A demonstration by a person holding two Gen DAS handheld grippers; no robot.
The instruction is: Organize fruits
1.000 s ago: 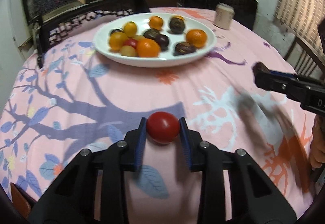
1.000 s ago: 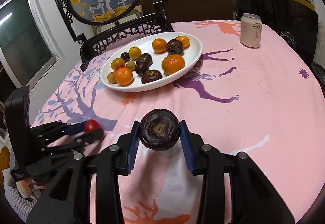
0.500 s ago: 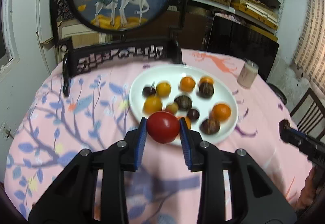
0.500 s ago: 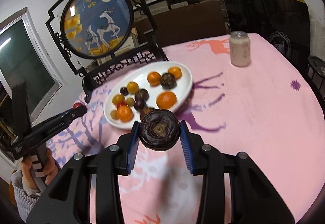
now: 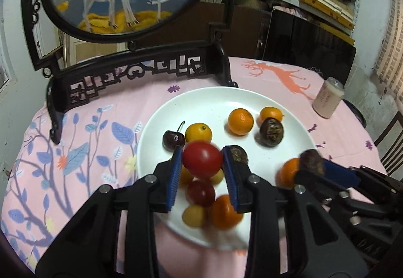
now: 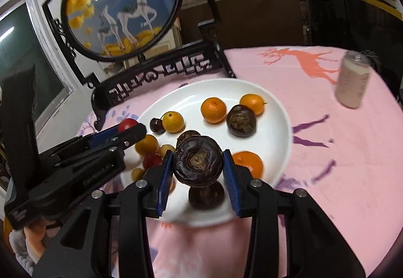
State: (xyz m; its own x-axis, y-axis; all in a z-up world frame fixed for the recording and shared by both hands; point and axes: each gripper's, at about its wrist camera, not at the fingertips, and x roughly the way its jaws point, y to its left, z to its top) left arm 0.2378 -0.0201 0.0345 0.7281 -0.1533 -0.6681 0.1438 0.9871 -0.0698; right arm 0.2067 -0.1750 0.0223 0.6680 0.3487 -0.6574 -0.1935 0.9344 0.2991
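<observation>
Both grippers are up over the white plate (image 5: pixel 161 111) right now, each with a fruit in it. The left gripper (image 5: pixel 202 164) has a red tomato (image 5: pixel 202 163) between its blue pads. Its jaws have just been opening a bit, and in the left wrist view the tomato looks a touch blurry with a thin gap on the right pad side, so I can't tell whether the pads are actually pressing on it. The tomato sits over the plate's 7 o'clock area, right above another red fruit (image 5: pixel 201 192).

The right gripper (image 6: pixel 198 163) is clamped on a dark wrinkly fruit (image 6: pixel 198 160), both pads snug against it. It hangs over the near edge of the plate, around 6 o'clock, with a similar dark fruit (image 6: pixel 206 197) lying on the plate just underneath.

On the plate, seen from the right wrist camera: two oranges (image 6: pixel 213 110) near 12 to 1 o'clock, a dark fruit (image 6: pixel 241 120) just beside them, a bigger orange (image 6: pixel 249 163) around 4 o'clock, a cherry (image 6: pixel 156 125) and a yellow-orange fruit (image 6: pixel 172 121) touching at about 10 o'clock, and a small pile of yellow and red ones at 8 o'clock.

The plate's on a pink tablecloth (image 6: pixel 352 164) with deer and branch prints. A can (image 6: pixel 354 80) stands well apart from the plate, out at 2 o'clock. A dark carved stand with a round deer picture (image 6: pixel 121 4) stands behind the plate at 11 o'clock.
</observation>
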